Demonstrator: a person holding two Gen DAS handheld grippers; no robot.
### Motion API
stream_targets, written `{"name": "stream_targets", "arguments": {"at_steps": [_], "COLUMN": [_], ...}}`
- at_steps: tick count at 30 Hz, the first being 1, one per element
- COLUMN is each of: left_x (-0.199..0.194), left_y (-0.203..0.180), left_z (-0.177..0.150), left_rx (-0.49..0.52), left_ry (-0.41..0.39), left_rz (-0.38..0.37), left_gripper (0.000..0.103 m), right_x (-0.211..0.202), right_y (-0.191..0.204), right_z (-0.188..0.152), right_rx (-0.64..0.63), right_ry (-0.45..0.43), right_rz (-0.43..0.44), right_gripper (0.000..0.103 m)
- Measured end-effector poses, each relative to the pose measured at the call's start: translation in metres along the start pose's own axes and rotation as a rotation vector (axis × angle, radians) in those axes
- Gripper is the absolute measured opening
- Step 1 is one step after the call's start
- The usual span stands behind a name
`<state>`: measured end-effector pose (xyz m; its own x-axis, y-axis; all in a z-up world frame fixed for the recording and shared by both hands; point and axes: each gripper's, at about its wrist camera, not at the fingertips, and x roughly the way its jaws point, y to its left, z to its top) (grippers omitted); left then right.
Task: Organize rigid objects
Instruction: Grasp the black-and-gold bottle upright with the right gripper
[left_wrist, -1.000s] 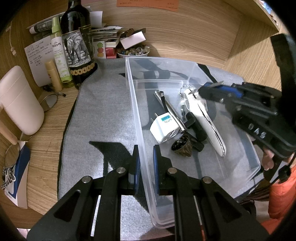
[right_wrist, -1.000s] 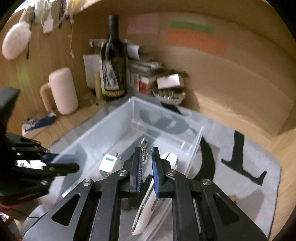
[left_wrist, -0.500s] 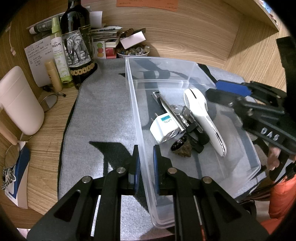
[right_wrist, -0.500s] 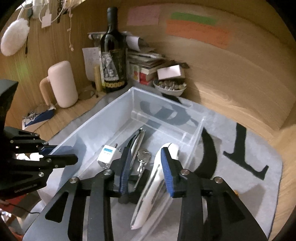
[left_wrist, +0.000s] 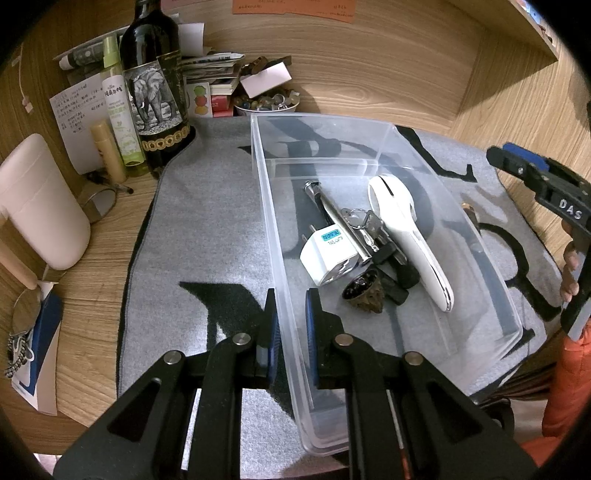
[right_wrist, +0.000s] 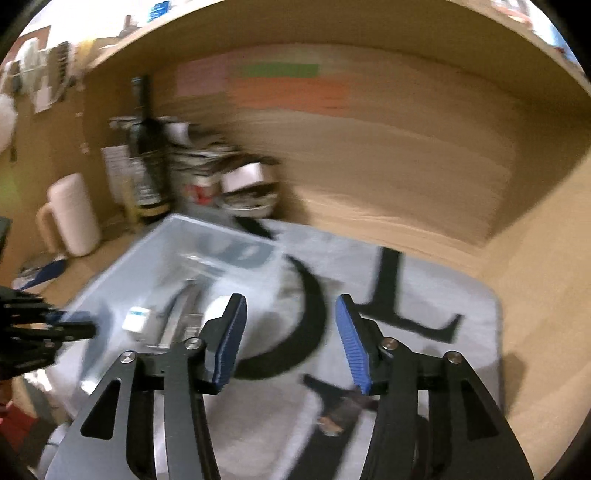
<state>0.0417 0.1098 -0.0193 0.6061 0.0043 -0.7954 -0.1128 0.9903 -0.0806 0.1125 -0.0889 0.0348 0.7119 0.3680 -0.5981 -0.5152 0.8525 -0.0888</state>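
A clear plastic bin (left_wrist: 321, 116) lies on a grey mat (left_wrist: 214, 221). My left gripper (left_wrist: 291, 295) is shut on the bin's left wall, one finger inside and one outside. In the bin lie a white plug adapter (left_wrist: 328, 254), a bunch of keys (left_wrist: 360, 218), a slim metal tool (left_wrist: 325, 201), a long white-handled tool (left_wrist: 406, 236) and a dark cone-shaped piece (left_wrist: 364, 295). My right gripper (right_wrist: 291, 339) hangs over the mat to the right of the bin (right_wrist: 155, 251). Its jaws are opening with nothing between them. The left wrist view shows it at the right edge (left_wrist: 535, 177).
A small brown object (left_wrist: 469, 212) sits on the mat just outside the bin's right wall. At the back left stand a wine bottle (left_wrist: 155, 92), a green spray bottle (left_wrist: 118, 110), a white jug (left_wrist: 40, 206), a bowl of stones (left_wrist: 266, 103) and papers. Wooden walls close the back and right.
The right gripper held the keys over the bin, then let them drop among the items inside. It has opened and pulled away to the right. The left gripper has stayed put.
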Motion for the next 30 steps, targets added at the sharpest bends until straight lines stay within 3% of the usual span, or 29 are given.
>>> {"name": "stream_targets", "arguments": {"at_steps": [6,9,17,19,25,30], "left_x": [0.000,0.000,0.000,0.000,0.000,0.000], "left_y": [0.000,0.000,0.000,0.000,0.000,0.000], "left_z": [0.000,0.000,0.000,0.000,0.000,0.000], "left_rx": [0.000,0.000,-0.001,0.000,0.000,0.000], "left_ry": [0.001,0.002,0.001,0.002,0.002,0.002], "left_rz": [0.004,0.004,0.005,0.005,0.004,0.005], "left_gripper": [0.011,0.011,0.011,0.011,0.011,0.011], "right_x": [0.025,0.041,0.072,0.071,0.068,0.066], "right_y": [-0.023,-0.030,-0.042,-0.042,-0.042,-0.041], "right_z": [-0.024,-0.041,-0.071,-0.073,-0.073,-0.071], "right_rx": [0.056,0.074,0.134,0.135,0.136,0.139], "right_ry": [0.099,0.156,0.296,0.289,0.277,0.260], "right_rz": [-0.042,-0.104,-0.027,-0.025,-0.007,-0.011], "right_gripper": [0.053,0.053,0.053,0.052,0.022,0.022]}}
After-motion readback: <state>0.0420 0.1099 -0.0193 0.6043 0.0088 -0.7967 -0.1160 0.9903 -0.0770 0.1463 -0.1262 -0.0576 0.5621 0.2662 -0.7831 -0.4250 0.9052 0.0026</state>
